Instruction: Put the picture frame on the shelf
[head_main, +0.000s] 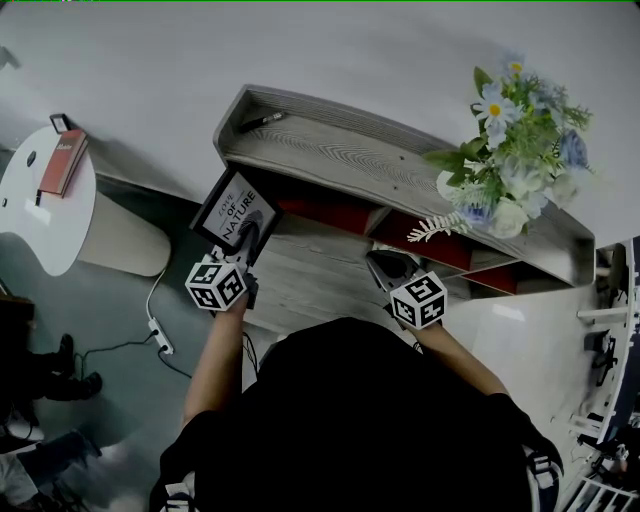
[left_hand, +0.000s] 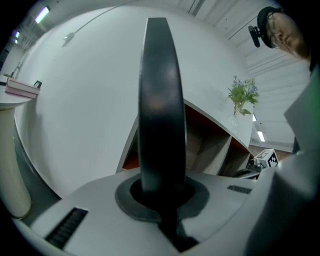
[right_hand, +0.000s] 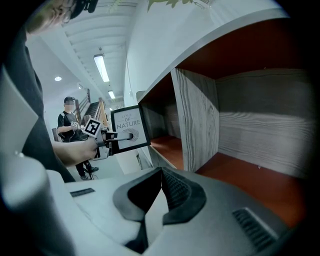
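Right now, at the far left of the head view, a small round white desk (head_main: 40, 215) carries a red book (head_main: 63, 162), well apart from the job. Next along, my left gripper (head_main: 246, 242) has its fingers closed on one edge of the picture frame (head_main: 233, 210). The frame hangs in the air just outside the left end of the shelf (head_main: 350, 160), touching nothing else that I can see.

In the left gripper view the frame (left_hand: 159, 100) stands edge-on in the left gripper (left_hand: 161, 200), its long axis running straight up the picture. The shelf (left_hand: 207, 147) shows its open front behind the frame and to the right. I judge the placing turns on that relation: the frame has to go rightward and inward to enter the leftmost compartment. The left hand, which has the frame, is by far the nearer.

A pen (head_main: 262, 122) lies on the shelf top near its left end. Further right, my right gripper (head_main: 385, 268) sits before the middle of the shelf. In its own view the right gripper (right_hand: 160, 192) has its fingers together with nothing between them. There the frame (right_hand: 129, 129) shows left of centre, printed face toward me, beside the shelf's outer wall. The two red-floored compartments either side of the grey divider (right_hand: 197, 120) look bare. At the upper right of the head view, flowers (head_main: 510, 150) in a vase stand on the shelf top.
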